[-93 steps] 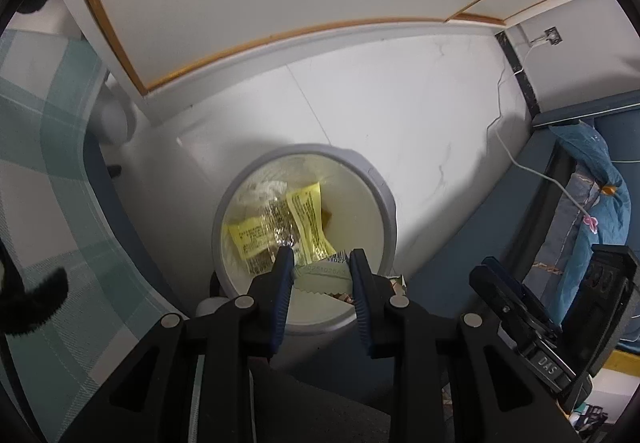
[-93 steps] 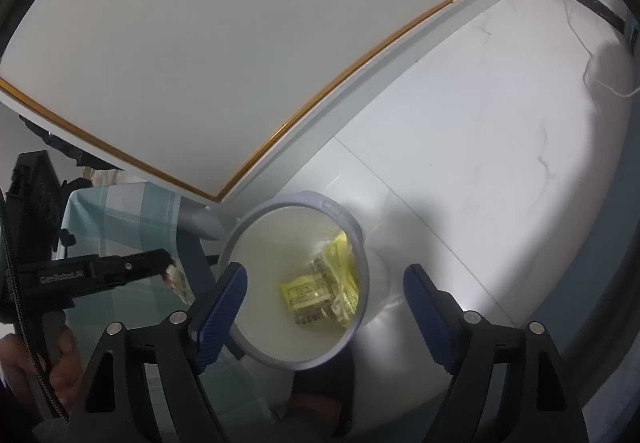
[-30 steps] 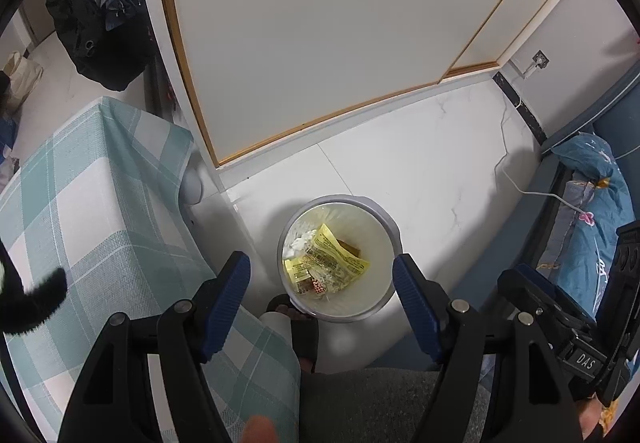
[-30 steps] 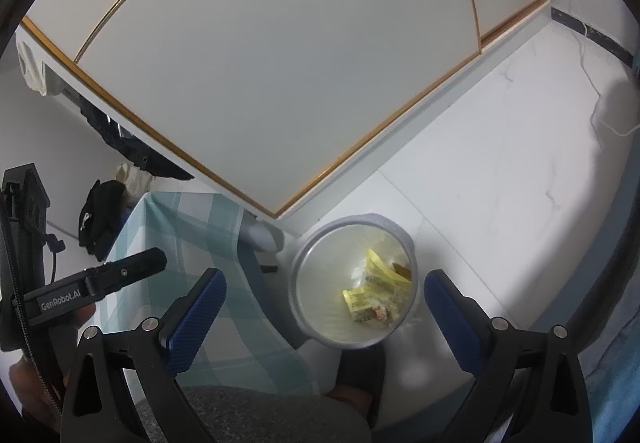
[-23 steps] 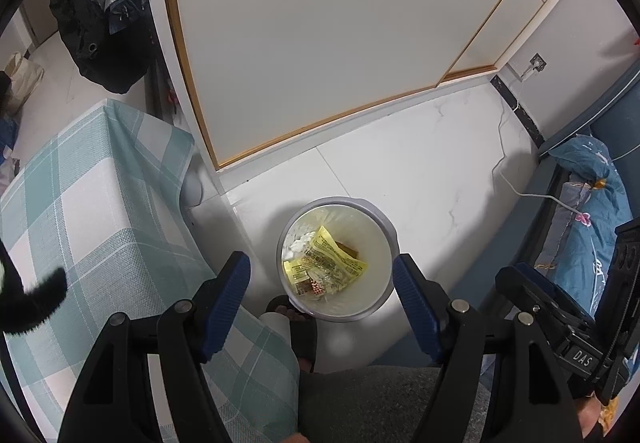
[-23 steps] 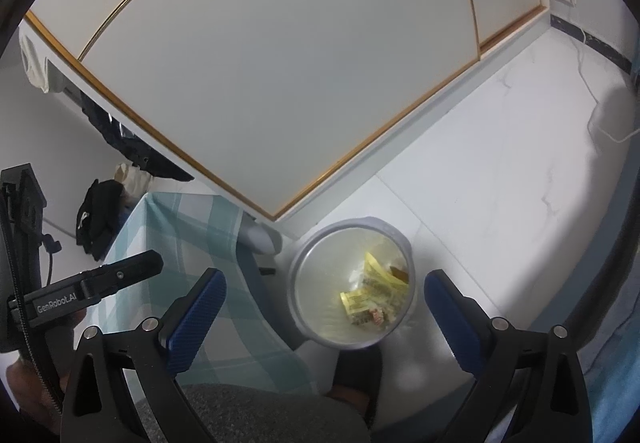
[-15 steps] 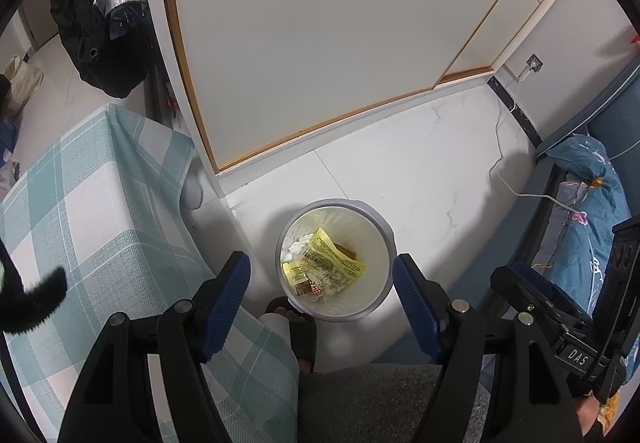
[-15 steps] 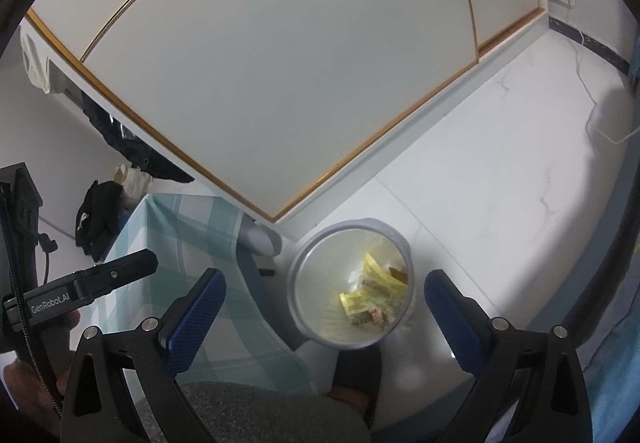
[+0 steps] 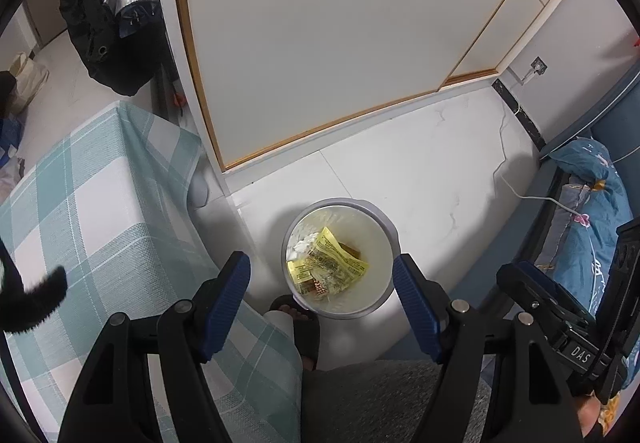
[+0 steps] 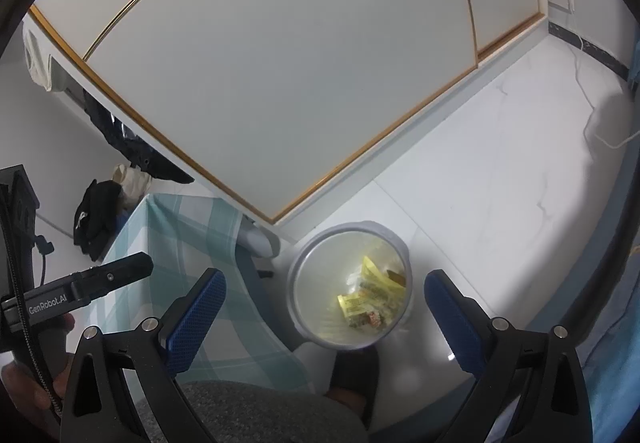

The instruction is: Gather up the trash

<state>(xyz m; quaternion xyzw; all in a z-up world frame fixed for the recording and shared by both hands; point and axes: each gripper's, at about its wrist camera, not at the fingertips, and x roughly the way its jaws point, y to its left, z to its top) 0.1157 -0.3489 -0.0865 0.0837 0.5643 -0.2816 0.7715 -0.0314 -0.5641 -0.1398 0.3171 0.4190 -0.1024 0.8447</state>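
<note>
A round grey trash bin (image 9: 390, 231) stands on the white floor far below both grippers; it also shows in the right wrist view (image 10: 298, 271). Inside lie yellow wrappers (image 9: 338, 263) (image 10: 374, 289), white crumpled paper (image 9: 302, 243) and a small brown piece (image 9: 352, 249). My left gripper (image 9: 322, 299) is open and empty, high above the bin. My right gripper (image 10: 324, 311) is open and empty too, also high above it.
A table with a teal checked cloth (image 9: 80, 203) (image 10: 188, 235) stands left of the bin. A white sliding door with wood trim (image 9: 320, 43) is behind. The person's foot in a dark slipper (image 9: 298, 323) is beside the bin. Blue bedding (image 9: 592, 211) lies right.
3.1 s ago my left gripper was shut on a wrapper low over the bin. It has let go and opened, and both grippers have risen well above the bin.
</note>
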